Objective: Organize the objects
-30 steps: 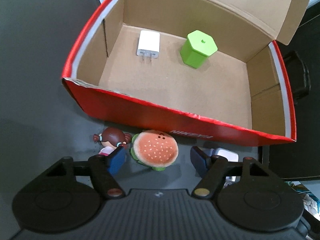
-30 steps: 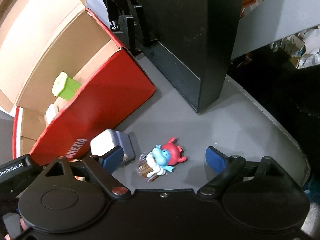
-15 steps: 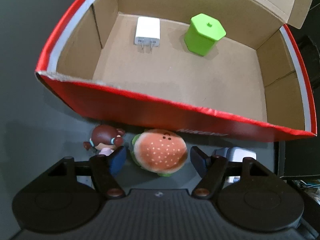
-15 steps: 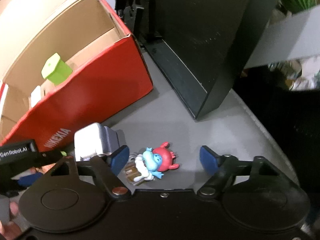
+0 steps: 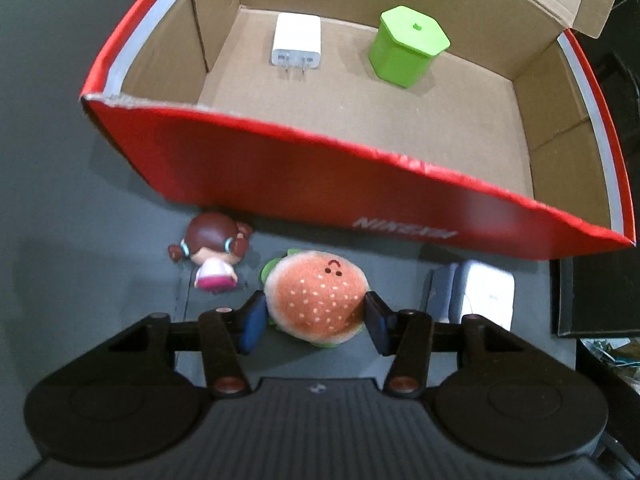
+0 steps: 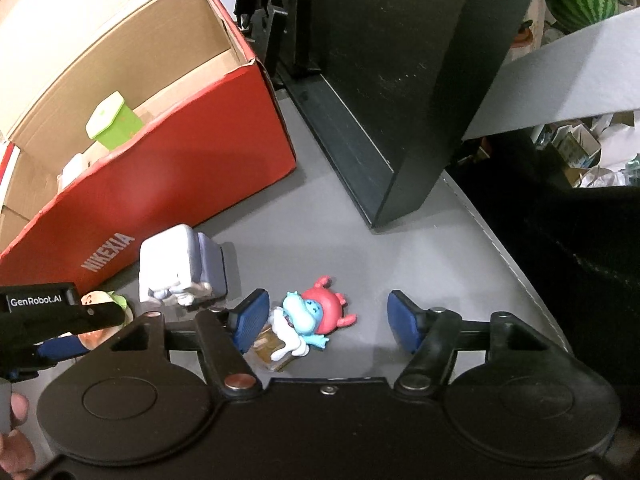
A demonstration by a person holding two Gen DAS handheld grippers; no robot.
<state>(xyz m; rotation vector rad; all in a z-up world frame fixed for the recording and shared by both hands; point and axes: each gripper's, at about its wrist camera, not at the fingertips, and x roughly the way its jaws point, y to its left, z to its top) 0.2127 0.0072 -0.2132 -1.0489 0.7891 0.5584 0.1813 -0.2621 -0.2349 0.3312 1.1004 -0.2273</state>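
My left gripper (image 5: 312,316) is shut on a plush hamburger (image 5: 316,296) on the grey table, in front of the open red cardboard box (image 5: 320,176). Inside the box lie a white charger (image 5: 297,42) and a green hexagonal container (image 5: 406,52). A brown-haired doll figure (image 5: 212,256) lies left of the hamburger. A white and grey block (image 5: 476,292) stands to its right. My right gripper (image 6: 328,320) is open around a blue and red figure (image 6: 308,320) that lies on the table, nearer its left finger.
A tall black panel (image 6: 380,80) stands behind the right gripper, to the right of the red box (image 6: 160,184). The table's curved edge (image 6: 520,276) runs at the right. The white and grey block (image 6: 180,268) stands left of the right gripper.
My left gripper's fingers have closed onto the hamburger, clear of the doll. My right gripper has moved forward over the blue and red figure and stays open.
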